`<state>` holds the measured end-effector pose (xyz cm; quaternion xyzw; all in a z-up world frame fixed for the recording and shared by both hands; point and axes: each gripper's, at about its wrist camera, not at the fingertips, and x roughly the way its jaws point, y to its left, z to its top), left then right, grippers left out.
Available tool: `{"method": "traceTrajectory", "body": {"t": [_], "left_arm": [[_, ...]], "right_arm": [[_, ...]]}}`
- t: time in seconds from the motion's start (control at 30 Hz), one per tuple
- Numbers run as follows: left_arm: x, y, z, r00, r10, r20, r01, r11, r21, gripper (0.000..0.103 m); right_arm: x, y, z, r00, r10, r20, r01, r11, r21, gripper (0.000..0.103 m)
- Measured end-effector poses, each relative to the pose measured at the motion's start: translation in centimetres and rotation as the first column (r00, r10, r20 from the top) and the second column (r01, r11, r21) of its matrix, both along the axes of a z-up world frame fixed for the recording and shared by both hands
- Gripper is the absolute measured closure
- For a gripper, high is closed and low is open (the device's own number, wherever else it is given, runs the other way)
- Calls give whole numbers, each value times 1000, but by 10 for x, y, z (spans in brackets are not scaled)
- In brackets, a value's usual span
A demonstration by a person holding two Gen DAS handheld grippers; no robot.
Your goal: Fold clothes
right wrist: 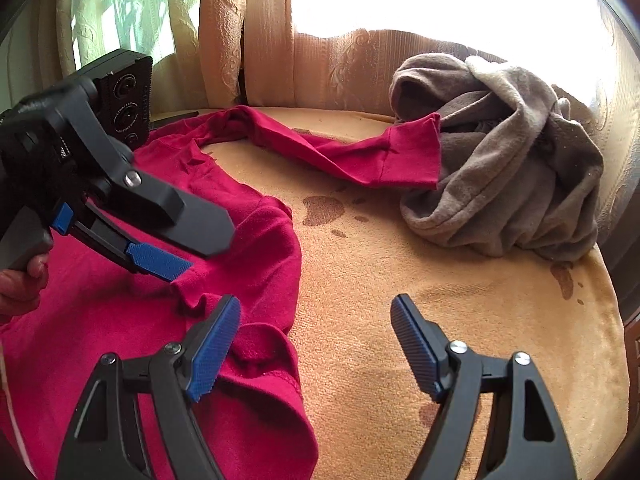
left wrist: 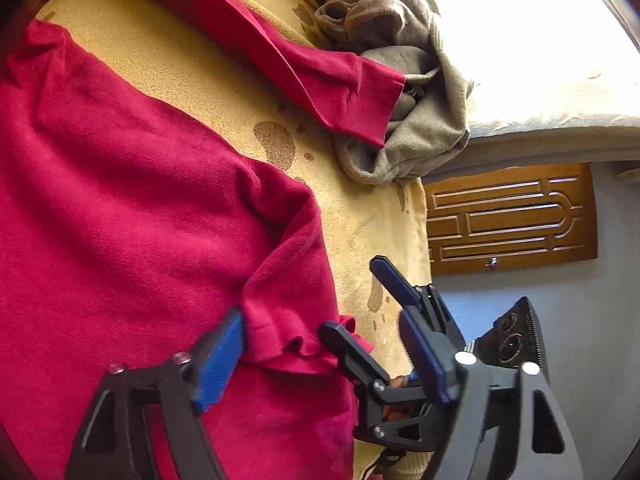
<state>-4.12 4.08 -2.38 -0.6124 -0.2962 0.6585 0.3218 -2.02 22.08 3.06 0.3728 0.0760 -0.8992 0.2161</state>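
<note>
A red long-sleeved top [left wrist: 140, 200] [right wrist: 100, 320] lies spread on a yellow blanket [left wrist: 180, 72] [right wrist: 440, 300]. One sleeve [right wrist: 360, 156] stretches toward a crumpled grey-brown fleece garment [left wrist: 408, 92] [right wrist: 512, 168]. My left gripper [left wrist: 320, 316] [right wrist: 208, 254] is open over a bunched edge of the top. Its lower blue pad [right wrist: 160, 260] touches the cloth and the other finger stands clear above. My right gripper [right wrist: 316, 320] [left wrist: 352, 296] is open close beside it, holding nothing. Its left pad [right wrist: 216, 348] is over the red hem and its right pad [right wrist: 412, 344] over the blanket.
The blanket carries dark stains [right wrist: 324, 210]. Patterned curtains [right wrist: 280, 40] and a bright window close the far side. A carved wooden door [left wrist: 508, 220] shows beyond the bed's edge. A person's hand [right wrist: 20, 280] holds the left gripper's handle.
</note>
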Motion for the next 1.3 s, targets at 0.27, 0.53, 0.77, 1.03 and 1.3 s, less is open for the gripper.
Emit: {"method": "traceTrajectory", "body": {"t": [0.27, 0.53, 0.77, 1.03, 1.3], "left_arm": [[5, -6, -2, 998, 57, -9, -57, 998, -24, 94], [5, -45, 38, 983, 162, -89, -154, 984, 94, 95], [7, -63, 55, 978, 184, -102, -170, 977, 126, 95], [13, -59, 89, 972, 166, -168, -140, 978, 154, 95], [11, -38, 121, 966, 108, -234, -68, 982, 174, 95]], "right_arm": [[12, 28, 8, 999, -37, -22, 36, 998, -61, 22], [31, 75, 13, 990, -139, -33, 138, 990, -28, 22], [34, 91, 15, 991, -137, 9, 137, 984, -117, 20], [43, 39, 14, 995, 82, 48, -77, 991, -112, 19], [29, 13, 0, 996, -9, 93, 8, 1000, 8, 19]]}}
